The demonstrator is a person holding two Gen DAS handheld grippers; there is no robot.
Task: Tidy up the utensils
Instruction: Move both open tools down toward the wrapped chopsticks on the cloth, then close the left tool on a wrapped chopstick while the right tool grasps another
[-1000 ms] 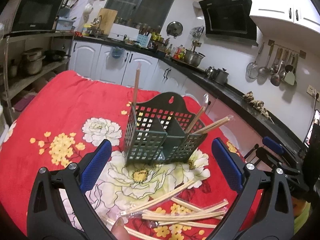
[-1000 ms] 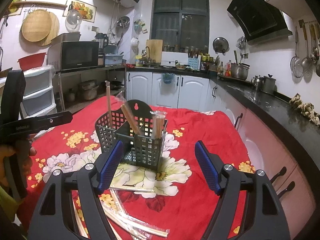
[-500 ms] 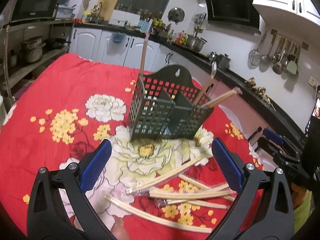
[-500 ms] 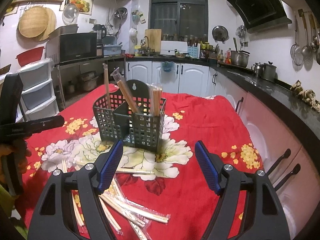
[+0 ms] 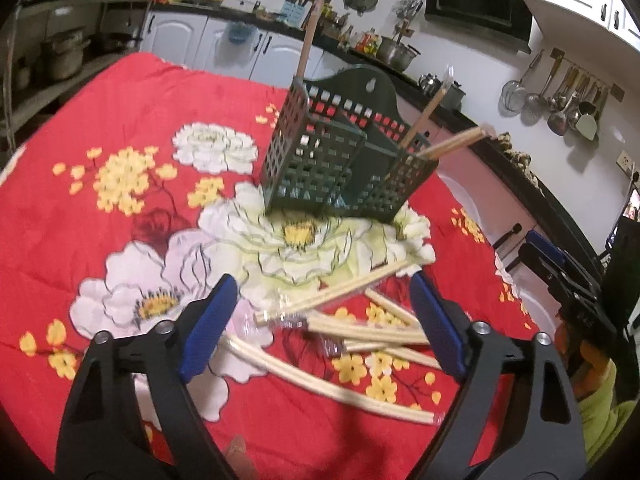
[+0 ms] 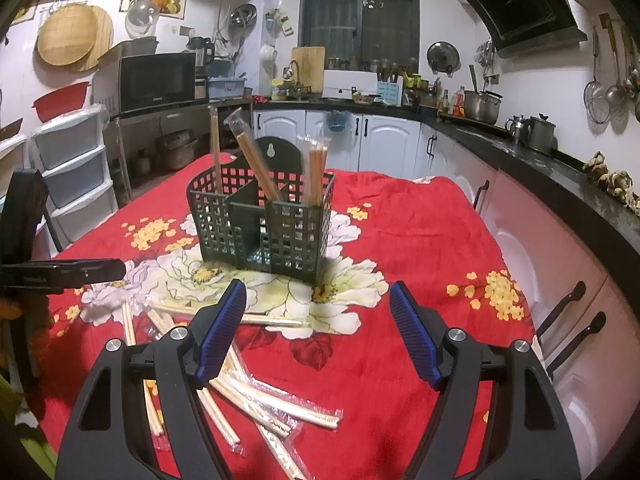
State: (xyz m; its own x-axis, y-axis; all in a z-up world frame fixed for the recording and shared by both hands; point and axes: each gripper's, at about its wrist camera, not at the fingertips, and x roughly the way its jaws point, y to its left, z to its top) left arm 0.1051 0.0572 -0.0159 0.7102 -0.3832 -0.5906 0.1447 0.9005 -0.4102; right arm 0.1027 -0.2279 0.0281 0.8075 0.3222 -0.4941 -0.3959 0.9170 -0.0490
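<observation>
- My left jaws (image 5: 320, 320) hang over the wrapped chopsticks (image 5: 360, 328) scattered near my edge of the bench (image 5: 120, 128). They are wide but closing, with the top packets between the pads and nothing gripped yet.
- My right jaws (image 6: 318, 332) stand wide and hold nothing. They point at the green caddy (image 6: 264, 224), which sits on the big white flower near the middle of the bench.
- The packets look light and stiff, and their clear sleeves are probably slick. I judge mid-length is the best place to pinch one so it won't pivot or slide out.
- Count: one caddy, already holding three packets, one upright on its left side and two toward its right. About six or seven packets lie loose on the red cloth, but they overlap, so I cannot be exact.
</observation>
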